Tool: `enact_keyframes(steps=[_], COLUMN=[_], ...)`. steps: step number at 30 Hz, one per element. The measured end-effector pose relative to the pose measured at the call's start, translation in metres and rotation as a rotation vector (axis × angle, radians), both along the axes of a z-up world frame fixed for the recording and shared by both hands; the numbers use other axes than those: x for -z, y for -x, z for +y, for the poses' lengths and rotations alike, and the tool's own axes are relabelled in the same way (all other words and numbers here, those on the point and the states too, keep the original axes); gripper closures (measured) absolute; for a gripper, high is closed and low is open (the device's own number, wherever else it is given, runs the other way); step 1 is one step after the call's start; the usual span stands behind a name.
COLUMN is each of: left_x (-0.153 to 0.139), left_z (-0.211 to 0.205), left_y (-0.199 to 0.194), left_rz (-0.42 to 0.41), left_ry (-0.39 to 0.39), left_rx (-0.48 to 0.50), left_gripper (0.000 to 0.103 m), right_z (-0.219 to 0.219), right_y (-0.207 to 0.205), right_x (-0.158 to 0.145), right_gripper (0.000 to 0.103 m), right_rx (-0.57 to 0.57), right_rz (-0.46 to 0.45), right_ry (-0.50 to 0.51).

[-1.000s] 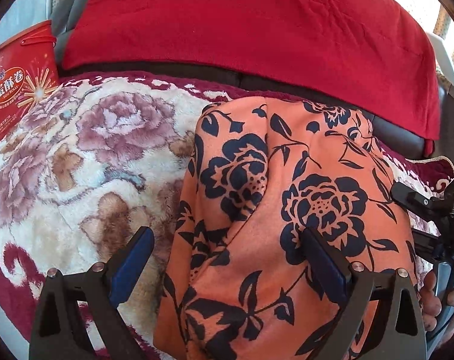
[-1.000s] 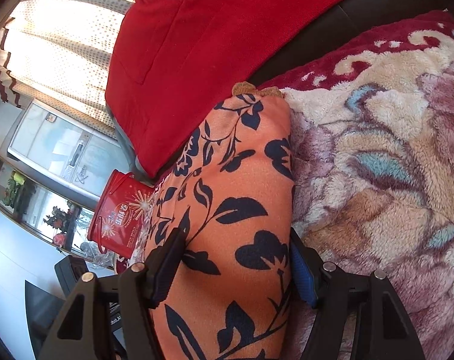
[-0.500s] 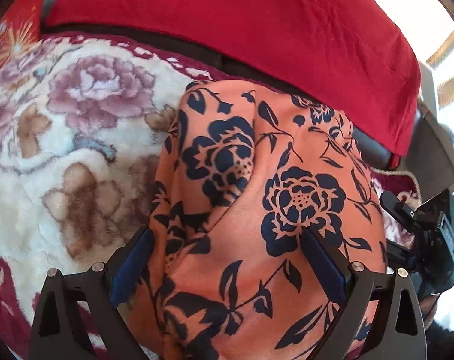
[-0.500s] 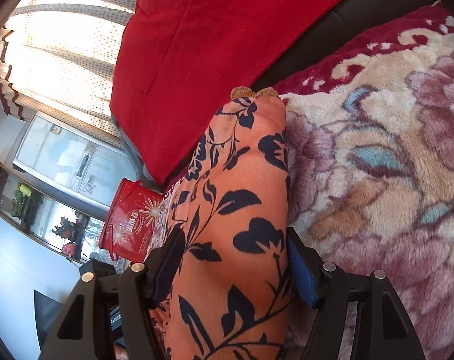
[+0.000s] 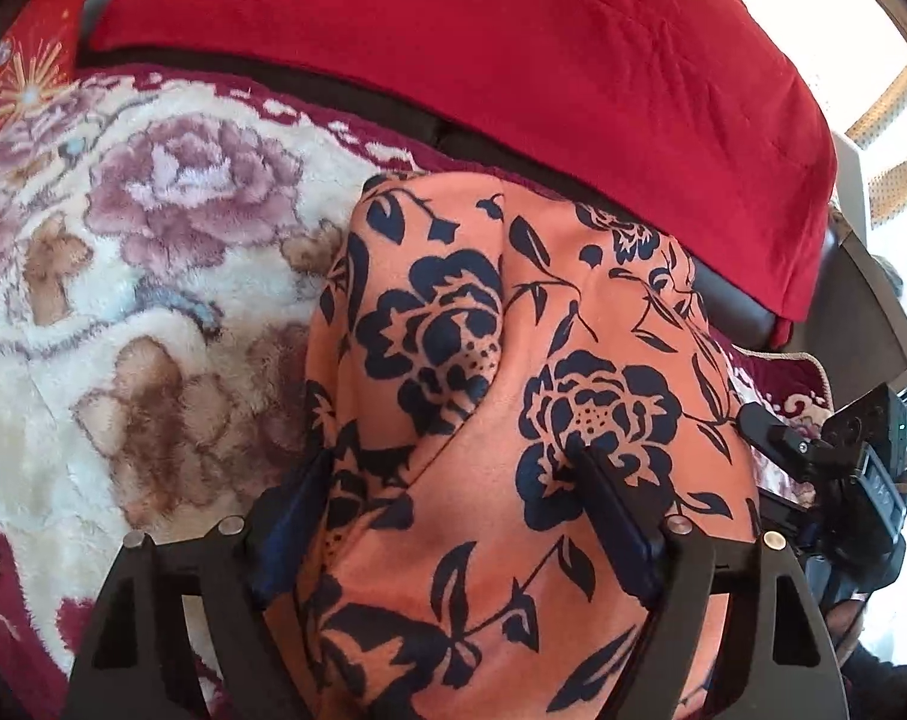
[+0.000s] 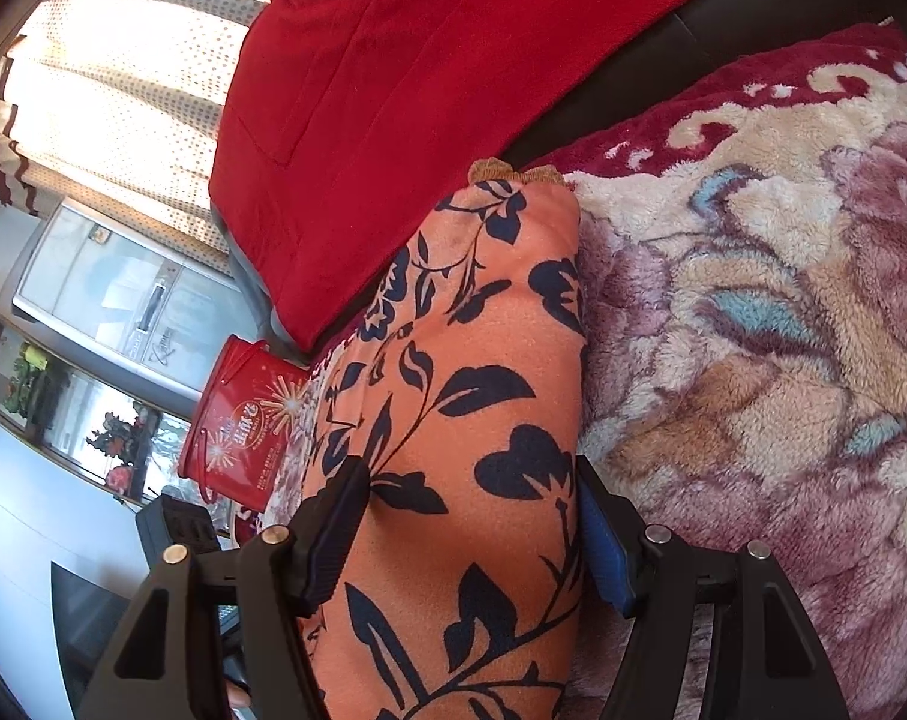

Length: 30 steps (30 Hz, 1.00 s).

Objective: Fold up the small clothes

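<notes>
Two grippers work over a floral plush blanket beneath a red cushion; a red tin, contents hidden, stands near curtains. The left gripper, jaws just narrowing, and the right gripper each clamp the orange floral garment.

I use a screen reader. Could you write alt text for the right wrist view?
The right gripper clamps a folded orange floral garment lying on a plush flowered blanket. Behind are a red cushion and red tin.
</notes>
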<state>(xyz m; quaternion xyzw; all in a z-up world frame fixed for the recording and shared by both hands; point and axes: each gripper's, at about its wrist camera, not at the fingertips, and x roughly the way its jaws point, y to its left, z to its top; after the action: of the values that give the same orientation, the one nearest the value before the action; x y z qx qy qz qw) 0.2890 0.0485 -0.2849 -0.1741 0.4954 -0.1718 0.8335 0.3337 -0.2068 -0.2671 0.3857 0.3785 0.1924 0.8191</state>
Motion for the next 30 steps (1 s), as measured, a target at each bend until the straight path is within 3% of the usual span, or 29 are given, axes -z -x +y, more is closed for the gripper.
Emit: enact_keyframes(steps=[7, 12, 14, 17, 19, 20, 22, 25, 30], left_x=[0.000, -0.002, -0.014, -0.035, -0.037, -0.032, -0.012, -0.003, -0.013], left_z=[0.009, 0.004, 0.010, 0.025, 0.025, 0.020, 0.012, 0.010, -0.005], left_y=[0.001, 0.004, 0.011, 0.019, 0.018, 0.014, 0.006, 0.002, 0.006], left_rz=[0.018, 0.011, -0.044, -0.142, -0.160, -0.139, -0.056, -0.012, -0.078], left_ry=[0.039, -0.020, -0.037, -0.034, -0.091, -0.144, -0.220, -0.194, -0.298], left_rx=[0.011, 0.021, -0.020, -0.094, -0.120, -0.124, -0.100, -0.093, -0.069], left_gripper=[0.018, 0.018, 0.018, 0.018, 0.018, 0.018, 0.018, 0.018, 0.018], right_z=[0.004, 0.003, -0.003, -0.011, -0.002, 0.004, 0.020, 0.043, 0.037], right_y=[0.007, 0.015, 0.024, 0.041, 0.040, 0.037, 0.021, -0.010, -0.030], right_x=[-0.002, -0.010, -0.027, -0.057, -0.065, -0.064, -0.051, -0.017, -0.048], right_gripper=[0.033, 0.033, 0.033, 0.034, 0.044, 0.057, 0.066, 0.067, 0.064], right_rx=[-0.018, -0.005, 0.060, 0.138, 0.119, 0.104, 0.034, -0.036, 0.014], right_rz=[-0.005, -0.035, -0.103, -0.265, -0.316, -0.312, -0.247, -0.072, -0.109], right_ry=[0.048, 0.113, 0.180, 0.195, 0.202, 0.214, 0.213, 0.275, 0.301])
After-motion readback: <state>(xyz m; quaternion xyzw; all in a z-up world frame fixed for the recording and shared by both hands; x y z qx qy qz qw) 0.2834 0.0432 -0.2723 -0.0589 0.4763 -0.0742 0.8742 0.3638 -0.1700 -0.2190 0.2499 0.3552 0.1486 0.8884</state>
